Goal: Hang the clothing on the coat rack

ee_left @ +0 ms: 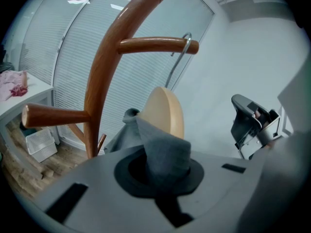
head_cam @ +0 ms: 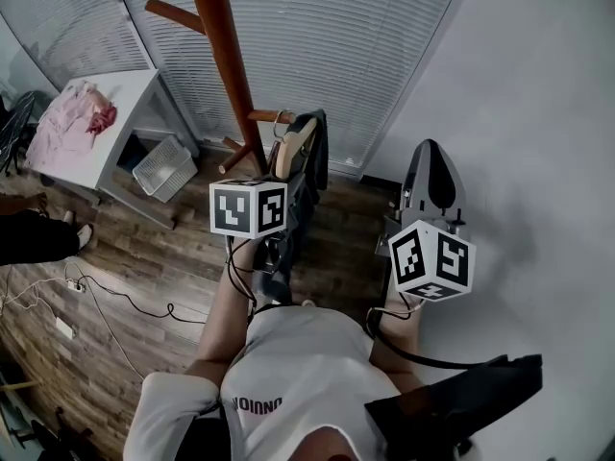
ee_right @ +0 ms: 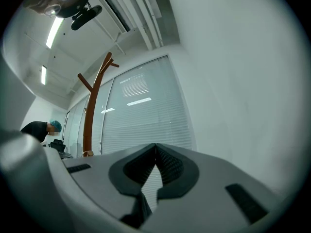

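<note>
Clothing (ee_left: 156, 141) in left gripper (ee_left: 163, 173)

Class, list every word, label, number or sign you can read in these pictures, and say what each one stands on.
"OIN": the sure middle of a short dark word on the white shirt, seen upside down; its end letters are unclear.
Left marker cube and right marker cube: black-and-white square patterns only, no letters or numbers.
Grey garment and coat rack: no print to be seen.
</note>
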Tool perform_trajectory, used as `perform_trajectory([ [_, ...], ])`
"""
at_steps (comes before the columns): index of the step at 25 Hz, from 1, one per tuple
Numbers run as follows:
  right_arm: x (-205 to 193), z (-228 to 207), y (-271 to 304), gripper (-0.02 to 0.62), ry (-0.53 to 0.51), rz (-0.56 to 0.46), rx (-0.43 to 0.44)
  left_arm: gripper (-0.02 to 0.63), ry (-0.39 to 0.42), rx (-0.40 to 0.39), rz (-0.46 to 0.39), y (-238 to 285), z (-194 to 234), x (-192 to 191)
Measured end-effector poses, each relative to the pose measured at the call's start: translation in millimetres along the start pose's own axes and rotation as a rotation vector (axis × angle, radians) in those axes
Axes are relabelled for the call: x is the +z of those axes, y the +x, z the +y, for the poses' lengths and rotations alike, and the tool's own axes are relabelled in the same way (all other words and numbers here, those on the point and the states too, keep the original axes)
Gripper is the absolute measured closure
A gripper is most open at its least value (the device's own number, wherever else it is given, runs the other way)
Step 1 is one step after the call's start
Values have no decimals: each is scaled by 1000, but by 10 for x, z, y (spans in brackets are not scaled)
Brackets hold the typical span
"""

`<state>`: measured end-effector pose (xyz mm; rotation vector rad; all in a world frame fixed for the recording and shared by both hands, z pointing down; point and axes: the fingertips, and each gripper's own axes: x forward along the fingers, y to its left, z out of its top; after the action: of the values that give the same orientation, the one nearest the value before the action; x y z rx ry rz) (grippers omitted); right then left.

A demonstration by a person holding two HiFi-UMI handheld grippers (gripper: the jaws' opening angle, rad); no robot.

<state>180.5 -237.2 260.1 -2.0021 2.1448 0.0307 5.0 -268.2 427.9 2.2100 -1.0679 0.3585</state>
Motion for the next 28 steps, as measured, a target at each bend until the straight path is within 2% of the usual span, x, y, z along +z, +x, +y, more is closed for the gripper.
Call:
perform_trajectory([
  [16, -3, -6, 13, 575, 10, 4, -5, 589, -21, -37, -3, 28, 11, -3],
  [28, -9, 30, 26, 575, -7, 13, 5, 589, -44, -22, -14, 31, 84, -3],
])
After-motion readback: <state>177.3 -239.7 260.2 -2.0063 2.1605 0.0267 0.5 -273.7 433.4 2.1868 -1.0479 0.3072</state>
